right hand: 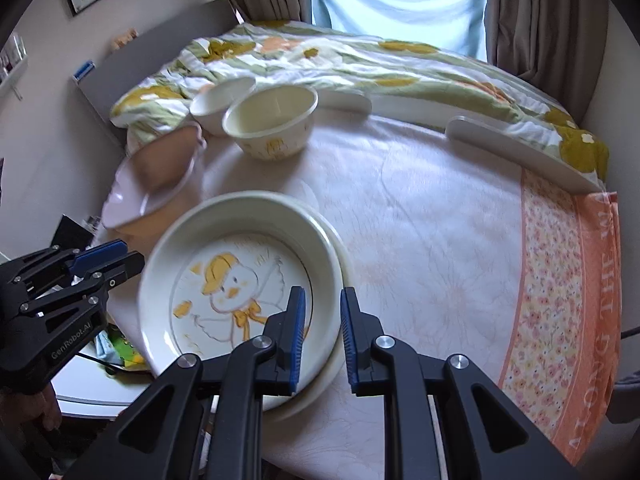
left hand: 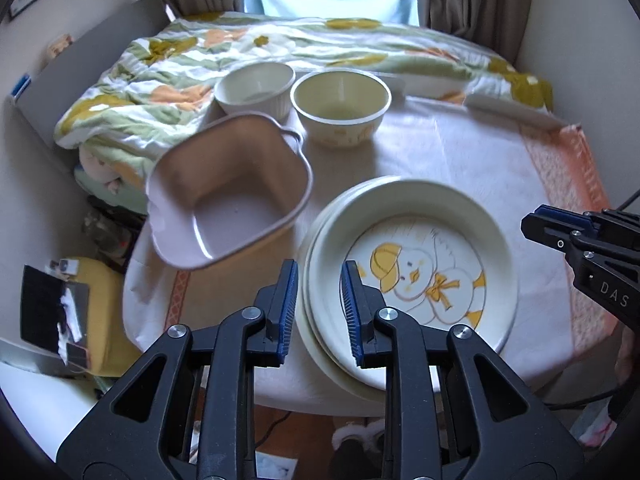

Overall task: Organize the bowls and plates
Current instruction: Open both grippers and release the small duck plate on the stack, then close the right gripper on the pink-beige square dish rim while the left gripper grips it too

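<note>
Plate stacking is being shown mid-step: a duck plate (left hand: 416, 280) is being carried on a plain under plate (left hand: 316, 344), and both are lying on the counter (left hand: 460, 152), which is being covered by a white cloth with an orange flowered border.

The duck plate's rim is being pinched by the right claw (right hand: 322, 300), whose pads are being held narrow, one inside the rim and one outside it.

The opposite edge of the stack is being straddled by the left claw (left hand: 320, 276). Its pads are being held a little apart and off the rim, so nothing is being gripped there.

Just ahead of the left claw and slightly to its left, a pink square bowl (left hand: 228, 192) is being seen tilted and blurred. Whether it is resting flat cannot be told.

Farther ahead of both claws, a cream bowl (left hand: 340, 108) and a white ribbed bowl (left hand: 256, 88) are being kept side by side, upright and empty.

Beyond them, a flowered quilt (left hand: 180, 52) is being left bunched against the counter's far edge.
</note>
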`<action>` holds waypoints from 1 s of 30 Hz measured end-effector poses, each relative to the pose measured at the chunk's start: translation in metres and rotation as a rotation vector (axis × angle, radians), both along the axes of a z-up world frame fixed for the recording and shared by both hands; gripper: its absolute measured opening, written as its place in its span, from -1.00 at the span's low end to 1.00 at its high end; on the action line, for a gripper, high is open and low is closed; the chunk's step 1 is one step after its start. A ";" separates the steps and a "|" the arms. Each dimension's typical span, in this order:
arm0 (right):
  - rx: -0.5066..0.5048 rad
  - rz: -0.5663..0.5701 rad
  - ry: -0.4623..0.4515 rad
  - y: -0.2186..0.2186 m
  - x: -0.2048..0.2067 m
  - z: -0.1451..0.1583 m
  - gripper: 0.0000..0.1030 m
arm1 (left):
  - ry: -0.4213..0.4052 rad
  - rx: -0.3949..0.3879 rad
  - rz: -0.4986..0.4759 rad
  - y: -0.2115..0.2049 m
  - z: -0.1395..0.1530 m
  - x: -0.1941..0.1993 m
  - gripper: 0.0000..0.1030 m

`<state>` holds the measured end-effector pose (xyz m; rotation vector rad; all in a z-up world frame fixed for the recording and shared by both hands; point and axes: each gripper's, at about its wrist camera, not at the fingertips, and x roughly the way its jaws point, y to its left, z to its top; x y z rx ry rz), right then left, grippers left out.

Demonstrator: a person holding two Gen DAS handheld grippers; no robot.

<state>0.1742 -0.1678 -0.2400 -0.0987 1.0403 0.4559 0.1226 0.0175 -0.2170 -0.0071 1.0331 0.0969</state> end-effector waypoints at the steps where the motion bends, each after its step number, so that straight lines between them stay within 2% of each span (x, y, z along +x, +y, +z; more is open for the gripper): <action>1: 0.017 0.007 -0.011 -0.002 0.002 0.008 -0.62 | -0.006 0.001 0.017 0.003 0.008 -0.001 -0.02; 2: 0.030 0.012 -0.020 -0.004 0.003 0.013 -0.24 | -0.015 -0.003 0.029 0.005 0.013 -0.002 0.83; 3: 0.045 0.025 -0.032 -0.005 0.005 0.019 0.11 | -0.038 -0.004 0.049 0.009 0.021 -0.005 0.99; 4: 0.061 0.056 -0.046 -0.006 0.007 0.025 0.91 | -0.074 -0.011 0.068 0.014 0.031 -0.010 0.99; 5: 0.074 0.077 -0.062 -0.006 0.008 0.029 0.99 | -0.087 -0.025 0.076 0.018 0.038 -0.012 0.99; 8: 0.088 0.144 -0.164 -0.010 0.013 0.044 0.99 | -0.110 -0.037 0.118 0.036 0.054 -0.017 0.99; 9: 0.087 0.156 -0.166 -0.009 0.015 0.047 0.99 | -0.118 -0.049 0.134 0.043 0.057 -0.019 0.99; 12: 0.065 0.168 -0.087 0.002 0.030 0.054 1.00 | -0.120 -0.105 0.194 0.071 0.061 -0.023 0.99; 15: 0.128 0.140 -0.040 0.018 0.042 0.059 1.00 | -0.107 -0.181 0.256 0.104 0.055 -0.026 0.99; 16: 0.137 0.152 -0.037 0.026 0.046 0.059 1.00 | -0.100 -0.232 0.276 0.118 0.050 -0.024 0.99; 19: 0.080 0.180 -0.010 0.063 0.062 0.046 1.00 | -0.078 -0.299 0.302 0.145 0.035 -0.020 0.97; 22: 0.074 0.196 0.048 0.092 0.075 0.029 1.00 | -0.038 -0.351 0.302 0.165 0.015 -0.008 0.81; 25: 0.067 0.210 0.106 0.124 0.088 0.010 0.99 | 0.001 -0.394 0.304 0.179 -0.006 0.007 0.54; 27: 0.047 0.223 0.129 0.143 0.093 -0.002 0.86 | 0.030 -0.433 0.296 0.186 -0.022 0.019 0.41; 29: 0.039 0.228 0.171 0.160 0.101 -0.017 0.51 | 0.066 -0.449 0.286 0.191 -0.039 0.033 0.36; 30: 0.050 0.227 0.204 0.167 0.105 -0.026 0.44 | 0.085 -0.450 0.277 0.192 -0.047 0.039 0.29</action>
